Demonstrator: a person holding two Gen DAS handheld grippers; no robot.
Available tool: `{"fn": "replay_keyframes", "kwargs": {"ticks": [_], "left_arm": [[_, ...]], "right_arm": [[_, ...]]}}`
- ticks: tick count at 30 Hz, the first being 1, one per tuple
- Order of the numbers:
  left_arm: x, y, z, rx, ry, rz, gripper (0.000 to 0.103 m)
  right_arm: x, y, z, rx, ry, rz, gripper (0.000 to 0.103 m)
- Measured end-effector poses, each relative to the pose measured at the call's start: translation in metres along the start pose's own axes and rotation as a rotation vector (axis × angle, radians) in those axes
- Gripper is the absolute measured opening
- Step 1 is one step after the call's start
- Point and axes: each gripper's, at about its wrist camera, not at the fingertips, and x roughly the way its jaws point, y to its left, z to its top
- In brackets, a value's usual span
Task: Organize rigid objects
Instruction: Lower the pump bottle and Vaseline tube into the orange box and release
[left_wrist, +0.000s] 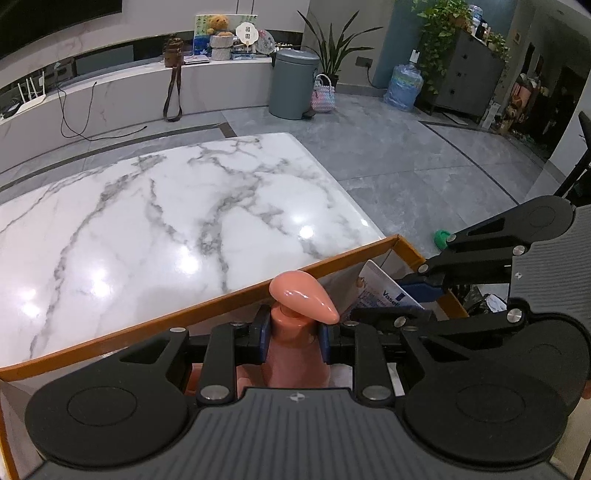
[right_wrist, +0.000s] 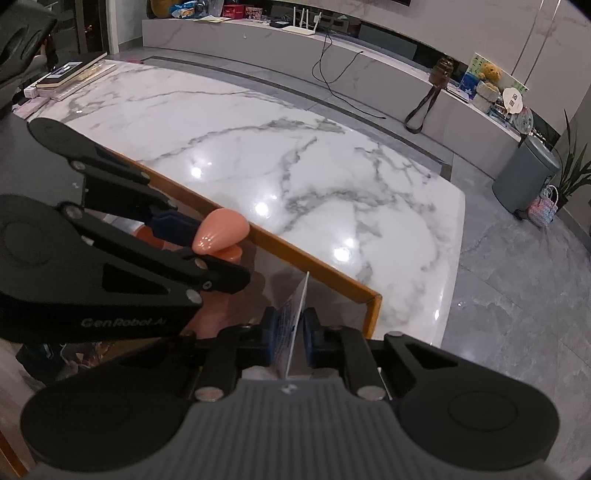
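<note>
Bottle (left_wrist: 295, 347) and tube (right_wrist: 293, 328) both sit inside the box (left_wrist: 207, 312), each in a clamp. Left gripper (left_wrist: 293, 338) is closed on the neck of the pink pump bottle, blue pads squeezing just under the pump head, bottle upright near the box's orange rim. Right gripper (right_wrist: 290, 338) is clamped on the thin white tube, edge-on between the pads, standing tall by the box's corner (right_wrist: 375, 297), just beside the bottle. Both tools point steeply down into the box, and they are crowding each other: the left one's arm passes just above the tube. Table (left_wrist: 166, 221) beyond the box is bare marble. My read is this is the placing step, both items going down inside. To do it well, settle each base flat on the box floor before letting go, release one at a time, and pull straight up so the fingers don't drag the tube over. That tube looks tippy; leaning it on the box wall would help.
</note>
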Motion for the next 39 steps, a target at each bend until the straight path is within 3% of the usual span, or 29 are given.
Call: {"fn": "replay_keyframes", "kwargs": {"ticks": [13, 17, 22, 28, 33, 35, 39], "left_arm": [[0.002, -0.002, -0.002, 0.011, 0.039, 0.024, 0.029], [0.002, -0.008, 0.0, 0.045, 0.049, 0.039, 0.026], [-0.003, -0.008, 0.002, 0.041, 0.056, 0.041, 0.024], [-0.011, -0.006, 0.0, 0.025, 0.072, 0.019, 0.034], [-0.022, -0.006, -0.001, 0.017, 0.054, 0.01, 0.043], [-0.029, -0.006, -0.001, 0.016, 0.043, -0.004, 0.049], [-0.043, -0.003, 0.001, 0.008, 0.023, -0.008, 0.05]], "right_arm": [[-0.007, 0.006, -0.006, -0.026, 0.016, 0.003, 0.018], [-0.007, 0.008, -0.004, -0.033, 0.003, -0.009, 0.008], [-0.009, 0.001, -0.003, 0.025, -0.003, 0.01, 0.007], [-0.009, 0.005, -0.011, 0.031, 0.036, -0.004, 0.021], [-0.021, 0.016, -0.011, -0.001, 0.034, -0.031, 0.053], [-0.026, 0.02, -0.011, -0.021, 0.03, -0.048, 0.055], [-0.04, 0.024, -0.007, -0.028, 0.029, -0.075, 0.062]]}}
